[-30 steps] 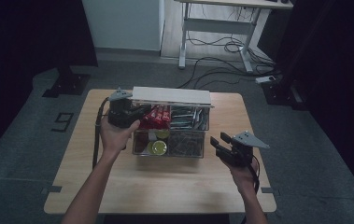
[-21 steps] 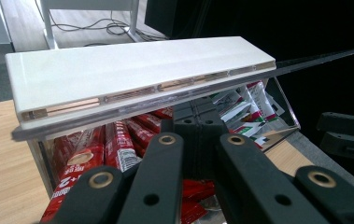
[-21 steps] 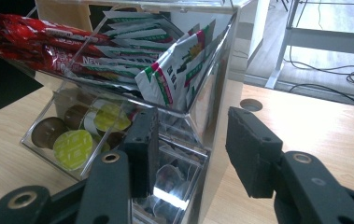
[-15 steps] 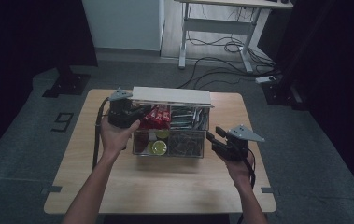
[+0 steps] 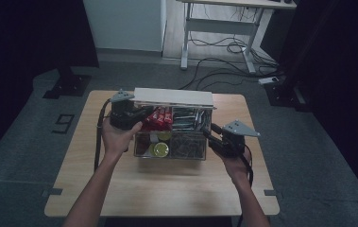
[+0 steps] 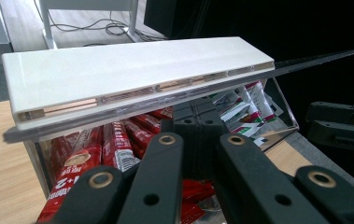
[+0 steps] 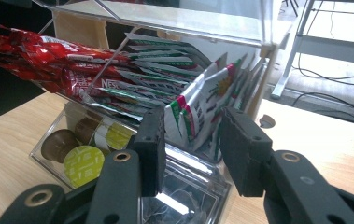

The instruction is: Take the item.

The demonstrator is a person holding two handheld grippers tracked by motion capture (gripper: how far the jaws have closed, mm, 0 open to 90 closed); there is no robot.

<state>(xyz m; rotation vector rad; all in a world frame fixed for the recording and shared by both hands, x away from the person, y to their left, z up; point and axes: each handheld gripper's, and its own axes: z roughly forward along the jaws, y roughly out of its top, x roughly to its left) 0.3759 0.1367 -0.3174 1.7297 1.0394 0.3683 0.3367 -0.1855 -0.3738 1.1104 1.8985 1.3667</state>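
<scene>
High view, clear organizer box (image 5: 200, 153), red sachets (image 5: 160, 116)

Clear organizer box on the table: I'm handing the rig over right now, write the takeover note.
Left tongs: shut, at the left end of the clear organizer box, by the red stick packets; whether they pinch anything cannot be told.
Right tongs: open, jaws just closing, white-and-green sachets between the pads but not pressed.
Things: box mid-table, its white-topped lid raised; coffee capsules in the front left compartment.
Done: lid is up, right tongs lined up on the sachets.
Left: probably close on one sachet and draw it out, with the box kept steady.
</scene>
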